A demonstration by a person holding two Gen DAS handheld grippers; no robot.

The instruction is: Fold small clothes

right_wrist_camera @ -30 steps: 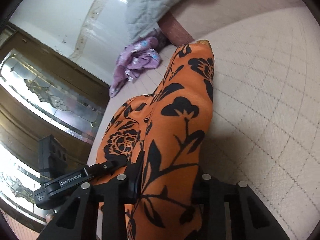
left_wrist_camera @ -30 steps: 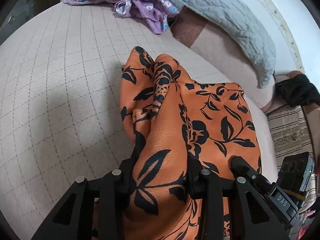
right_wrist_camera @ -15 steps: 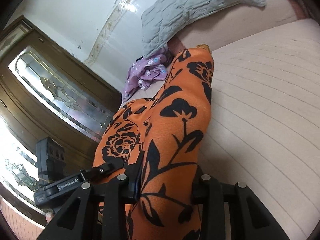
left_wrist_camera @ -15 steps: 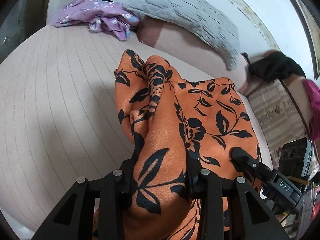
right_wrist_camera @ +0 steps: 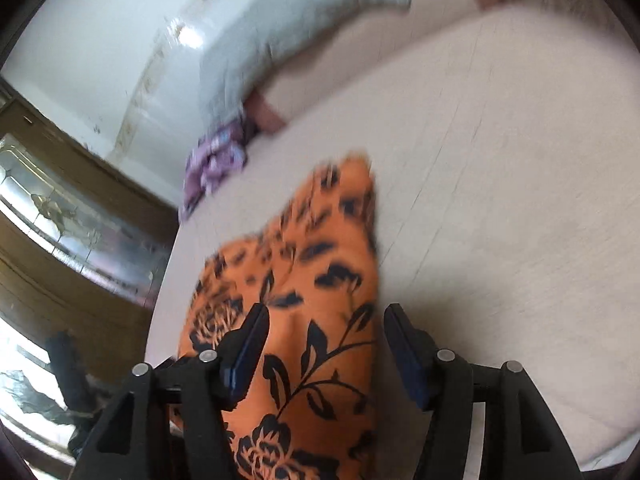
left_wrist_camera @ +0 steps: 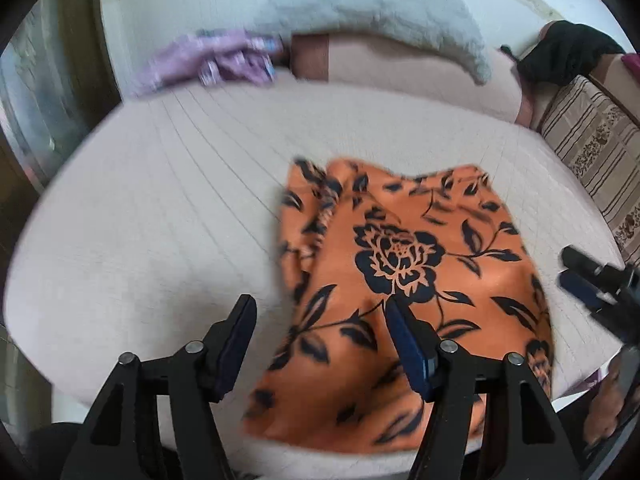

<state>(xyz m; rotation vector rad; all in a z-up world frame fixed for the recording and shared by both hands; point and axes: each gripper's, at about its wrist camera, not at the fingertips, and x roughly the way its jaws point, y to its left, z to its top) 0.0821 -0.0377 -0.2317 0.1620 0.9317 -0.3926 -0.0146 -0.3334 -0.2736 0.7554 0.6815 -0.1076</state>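
The pale quilted bed (left_wrist_camera: pixel 152 208) fills most of what I see, its stitched lines running away from me toward the white wall (left_wrist_camera: pixel 180 4), and both views are smeared with blur. Along the far edge a long grey pillow (left_wrist_camera: pixel 380 16) lies over a pinkish bolster (left_wrist_camera: pixel 420 68), and to the right a striped, patterned cushion (left_wrist_camera: pixel 588 148) sits just beside the bed with something black (left_wrist_camera: pixel 568 52) piled behind it. At the left of my right-hand view stands a dark wooden cabinet with patterned glass (right_wrist_camera: pixel 68 216). On the bed in front of me lies the orange garment with black flowers (left_wrist_camera: pixel 400 280), spread fairly flat near the front edge, its left side bunched into a ridge and its near hem close to the bed's front edge. Far back, near the pillow's left end, a crumpled purple garment (left_wrist_camera: pixel 212 64) lies well apart from the orange one. My left gripper (left_wrist_camera: pixel 320 320) hangs above the orange cloth with its jaws spread wide, nothing between them but air, the right finger over the fabric and the left finger over bare bed. My right gripper (right_wrist_camera: pixel 324 332) is likewise spread apart, the orange cloth (right_wrist_camera: pixel 304 280) showing through the gap, pinched by neither pad.
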